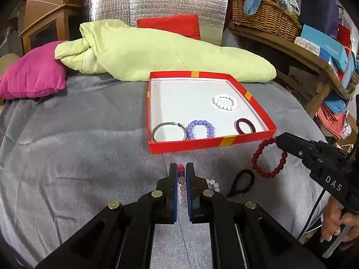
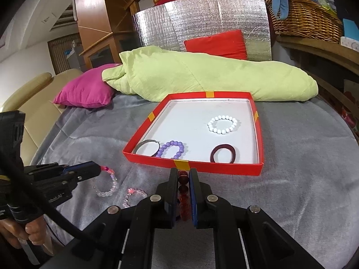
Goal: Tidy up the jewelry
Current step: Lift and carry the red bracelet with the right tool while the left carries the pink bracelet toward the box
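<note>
A red tray (image 1: 186, 146) (image 2: 224, 169) with a white floor lies on the grey blanket. In it are a white bead bracelet (image 1: 225, 102) (image 2: 222, 124), a purple bead bracelet (image 1: 200, 129) (image 2: 171, 149), a silver bangle (image 1: 169, 132) (image 2: 147, 148) and a dark red hair band (image 1: 245, 126) (image 2: 223, 156). My left gripper (image 1: 181, 168) (image 2: 101, 169) is shut on a clear pink bead bracelet (image 1: 181, 187) (image 2: 107, 185), lifted off the blanket. My right gripper (image 2: 183, 172) (image 1: 276, 139) is shut on a dark red bead bracelet (image 1: 268, 158) (image 2: 183, 196), which hangs just before the tray's near wall.
A second pink bead bracelet (image 2: 133, 196) (image 1: 213, 185) and a black hair band (image 1: 241, 182) lie on the blanket near the grippers. A green quilt (image 1: 157, 53), a magenta pillow (image 1: 33, 78) and a red pillow (image 1: 170, 25) lie behind the tray. A wooden shelf with a basket (image 1: 264, 15) stands at right.
</note>
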The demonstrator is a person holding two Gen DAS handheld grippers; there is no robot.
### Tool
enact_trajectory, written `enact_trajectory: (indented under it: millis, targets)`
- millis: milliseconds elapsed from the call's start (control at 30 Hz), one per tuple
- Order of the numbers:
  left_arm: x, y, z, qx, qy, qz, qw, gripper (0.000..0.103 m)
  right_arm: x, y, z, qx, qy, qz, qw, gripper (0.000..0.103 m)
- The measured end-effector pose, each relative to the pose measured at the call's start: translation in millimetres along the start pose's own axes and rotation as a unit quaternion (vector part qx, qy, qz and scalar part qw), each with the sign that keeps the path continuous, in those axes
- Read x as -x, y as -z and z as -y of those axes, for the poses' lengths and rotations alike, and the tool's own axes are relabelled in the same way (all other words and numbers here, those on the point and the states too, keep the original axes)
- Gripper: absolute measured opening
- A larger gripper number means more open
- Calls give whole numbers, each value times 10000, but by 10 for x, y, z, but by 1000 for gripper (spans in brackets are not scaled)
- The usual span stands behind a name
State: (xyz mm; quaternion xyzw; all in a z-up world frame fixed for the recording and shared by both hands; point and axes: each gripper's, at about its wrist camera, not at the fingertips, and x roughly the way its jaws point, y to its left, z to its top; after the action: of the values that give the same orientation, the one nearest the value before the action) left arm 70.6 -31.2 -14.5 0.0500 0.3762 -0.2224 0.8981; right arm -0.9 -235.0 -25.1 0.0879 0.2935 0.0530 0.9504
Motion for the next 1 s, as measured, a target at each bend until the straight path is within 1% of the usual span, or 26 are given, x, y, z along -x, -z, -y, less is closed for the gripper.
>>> enact_trajectory:
  millis: [367,667,800,1000]
  targets:
    - [-57,-94,98,-17,1,66,10000,7,-5,-87,-16,-68,-130,136,9998,10]
    - [-81,-161,170,-90,-72,175,9998,7,15,-251,8,-154,-194,437,9987,10]
    - [-89,-185,178,-65,-54,212,9997,7,5,-311,70,-311,-236,511,9979,10]
    - [-78,-245,174,-14,12,366,9993,7,-34,-416,215,-537,-161,638,9964,10]
